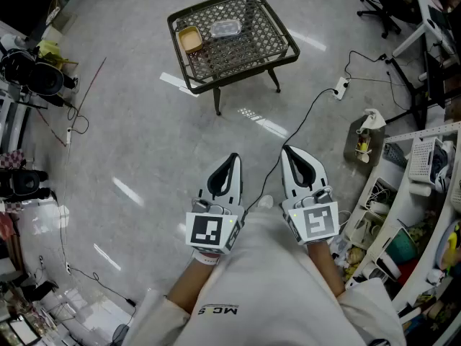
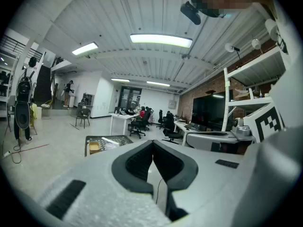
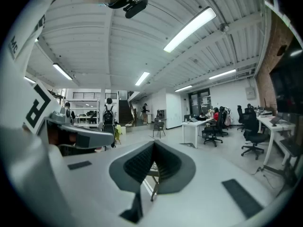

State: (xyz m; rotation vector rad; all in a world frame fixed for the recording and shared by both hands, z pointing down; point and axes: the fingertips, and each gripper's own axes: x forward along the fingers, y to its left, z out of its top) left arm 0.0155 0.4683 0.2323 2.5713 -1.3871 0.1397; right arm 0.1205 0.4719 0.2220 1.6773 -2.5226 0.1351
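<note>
Both the left gripper (image 1: 229,166) and right gripper (image 1: 294,158) hang empty, jaws pinched together, nothing touched yet, table (image 1: 245,71) with tub (image 1: 190,40) and box (image 1: 225,28) well off at 12 o'clock.

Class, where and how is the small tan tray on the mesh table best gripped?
Probably by one thin side wall of the tan tray, coming from above: it lies flat, open side up, on the mesh table, so the rim is exposed.
</note>
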